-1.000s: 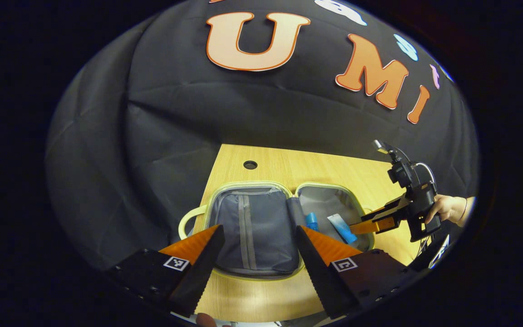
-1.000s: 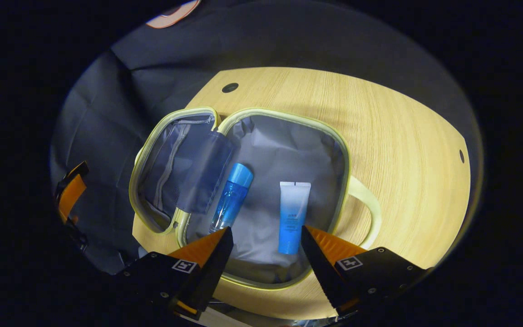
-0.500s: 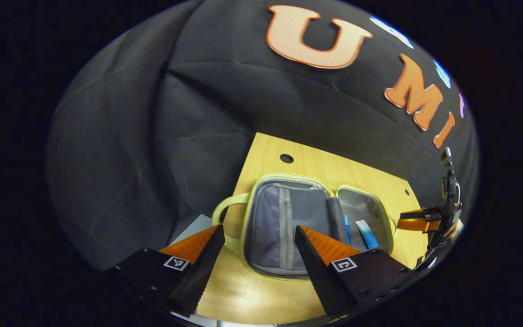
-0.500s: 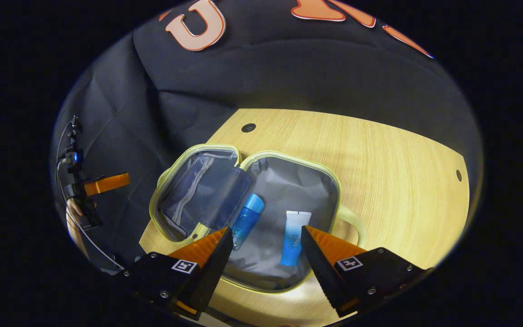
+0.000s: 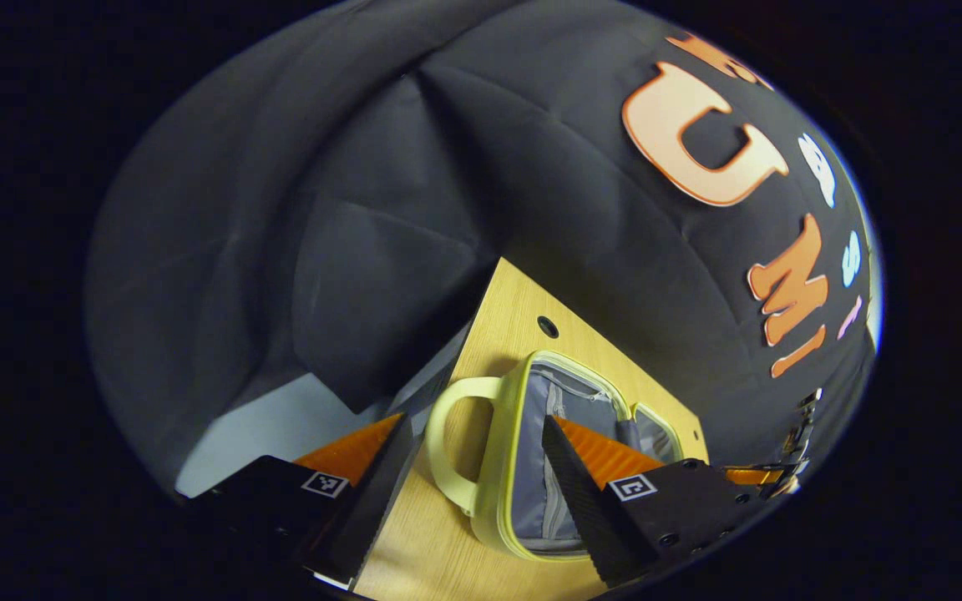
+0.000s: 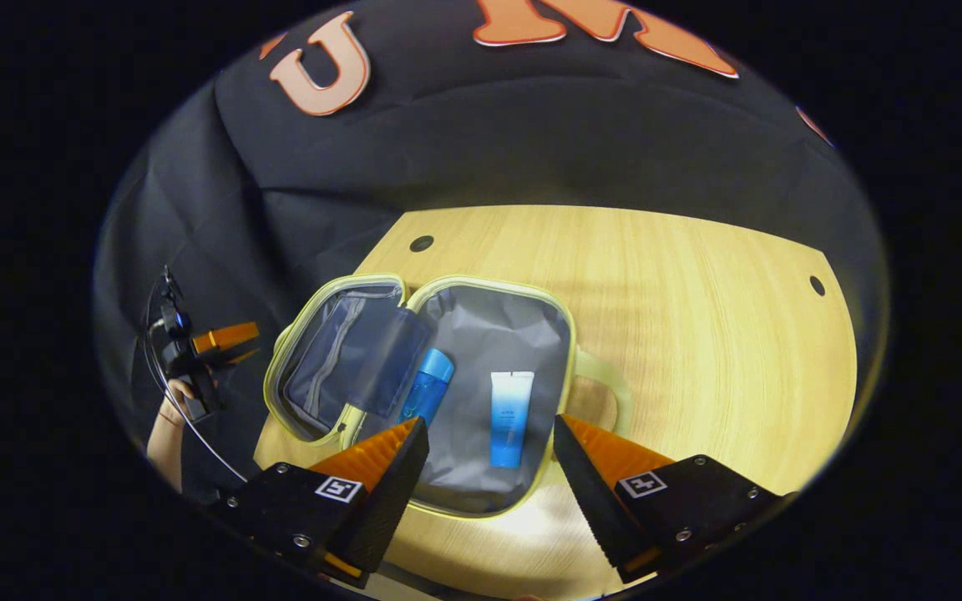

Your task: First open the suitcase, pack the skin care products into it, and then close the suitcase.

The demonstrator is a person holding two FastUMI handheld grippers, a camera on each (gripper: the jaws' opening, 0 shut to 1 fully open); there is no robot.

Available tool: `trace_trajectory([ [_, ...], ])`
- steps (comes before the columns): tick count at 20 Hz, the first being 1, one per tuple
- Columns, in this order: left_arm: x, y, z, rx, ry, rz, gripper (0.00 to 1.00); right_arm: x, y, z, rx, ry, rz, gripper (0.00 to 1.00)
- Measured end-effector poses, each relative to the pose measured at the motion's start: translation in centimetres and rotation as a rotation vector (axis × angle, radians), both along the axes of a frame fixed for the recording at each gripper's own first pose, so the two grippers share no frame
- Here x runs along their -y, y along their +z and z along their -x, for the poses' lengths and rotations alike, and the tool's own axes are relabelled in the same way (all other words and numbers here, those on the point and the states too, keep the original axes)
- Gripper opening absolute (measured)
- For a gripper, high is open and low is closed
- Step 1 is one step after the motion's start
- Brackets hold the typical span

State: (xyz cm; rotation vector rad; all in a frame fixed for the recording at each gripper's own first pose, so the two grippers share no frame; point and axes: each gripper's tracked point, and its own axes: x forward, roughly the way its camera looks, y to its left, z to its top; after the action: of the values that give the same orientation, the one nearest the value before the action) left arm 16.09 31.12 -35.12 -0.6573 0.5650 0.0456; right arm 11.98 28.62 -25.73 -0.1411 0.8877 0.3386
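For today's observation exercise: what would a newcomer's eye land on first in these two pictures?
Probably the open suitcase, lying flat on the wooden table with its yellow-green rim. In its right half lie a blue bottle and a white-and-blue tube, side by side. The right gripper hangs open at the near rim; the left gripper is open by the suitcase's handle.

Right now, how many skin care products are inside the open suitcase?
2: a blue capped bottle near the hinge fold and a white-to-blue squeeze tube beside it, both lying on the grey lining. More could hide under the dark mesh flap.
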Motion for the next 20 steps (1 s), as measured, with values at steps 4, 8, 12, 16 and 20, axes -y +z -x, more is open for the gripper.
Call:
trace_trajectory([
  [4, -0.9, -2.0, -1.2, 0.032, 0.063, 0.17, 0.97, 1.5, -0.2, 0.2, -0.014, -0.052, 0.02, 0.96],
  [8, -0.9, -3.0, -1.7, 0.061, 0.097, 0.33, 0.97, 2.1, -0.8, 0.4, -0.04, -0.087, 0.01, 0.96],
  [12, 0.0, -4.4, -2.1, 0.045, 0.097, 0.363, 0.93, 2.9, -0.9, 0.7, -0.05, -0.104, 0.009, 0.96],
  [16, -0.4, -4.4, -2.7, 0.032, 0.131, 0.311, 0.18, 3.9, -0.8, 0.7, -0.046, -0.124, 0.001, 0.96],
  [20, 0.2, -3.6, -2.6, 0.017, 0.086, 0.127, 0.09, 4.4, -0.2, 0.2, -0.015, -0.135, -0.023, 0.96],
])
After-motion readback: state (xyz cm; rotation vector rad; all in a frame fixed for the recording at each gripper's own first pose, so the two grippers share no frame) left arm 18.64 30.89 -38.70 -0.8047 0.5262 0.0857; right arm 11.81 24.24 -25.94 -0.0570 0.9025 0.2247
